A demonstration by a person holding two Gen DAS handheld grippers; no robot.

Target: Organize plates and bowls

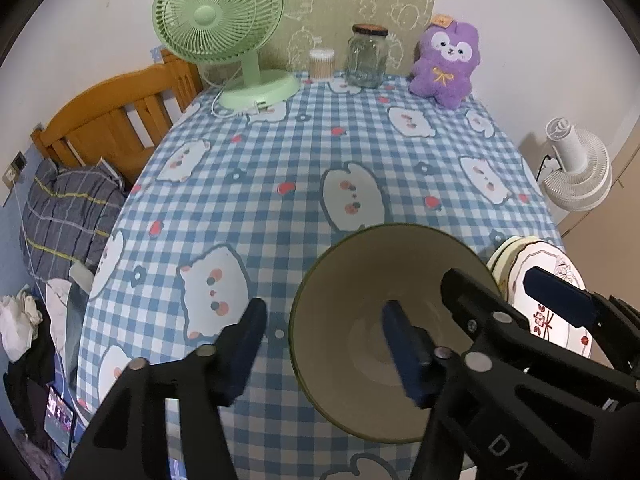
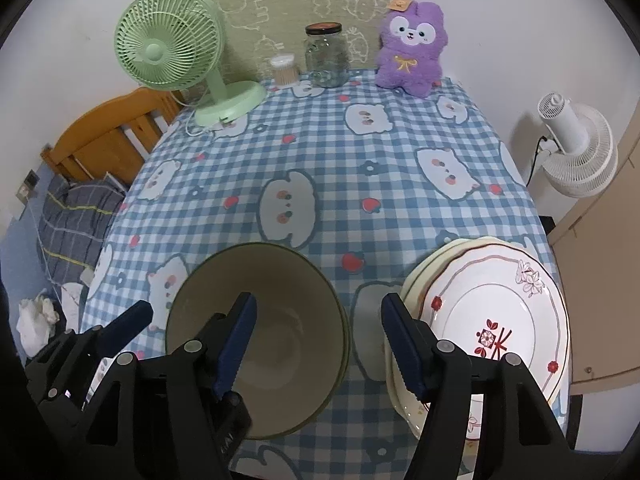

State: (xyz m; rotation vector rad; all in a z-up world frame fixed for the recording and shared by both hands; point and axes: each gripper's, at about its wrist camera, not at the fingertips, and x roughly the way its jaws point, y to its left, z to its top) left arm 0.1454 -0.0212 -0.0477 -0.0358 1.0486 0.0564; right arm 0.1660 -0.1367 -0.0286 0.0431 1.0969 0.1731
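Observation:
A cream bowl with a green rim (image 1: pixel 360 312) (image 2: pixel 280 320) stands on the checked tablecloth (image 1: pixel 280 168) near the front edge. To its right lies a stack of white plates (image 2: pixel 492 312) (image 1: pixel 554 256), the top one with red flower marks. My left gripper (image 1: pixel 326 348) is open and straddles the bowl's left rim, one finger outside and one inside, with neither pad pressing. My right gripper (image 2: pixel 318 348) is open too: its left finger hangs over the bowl, and its right finger is at the left edge of the plates. Nothing is held.
Along the back of the table stand a green fan (image 1: pixel 218 16), a tub of cotton swabs (image 1: pixel 321 63), a glass jar (image 1: pixel 366 58) and a purple plush toy (image 1: pixel 444 64). A white fan (image 1: pixel 576 168) stands off the right edge. A wooden bed frame (image 1: pixel 112 120) is on the left.

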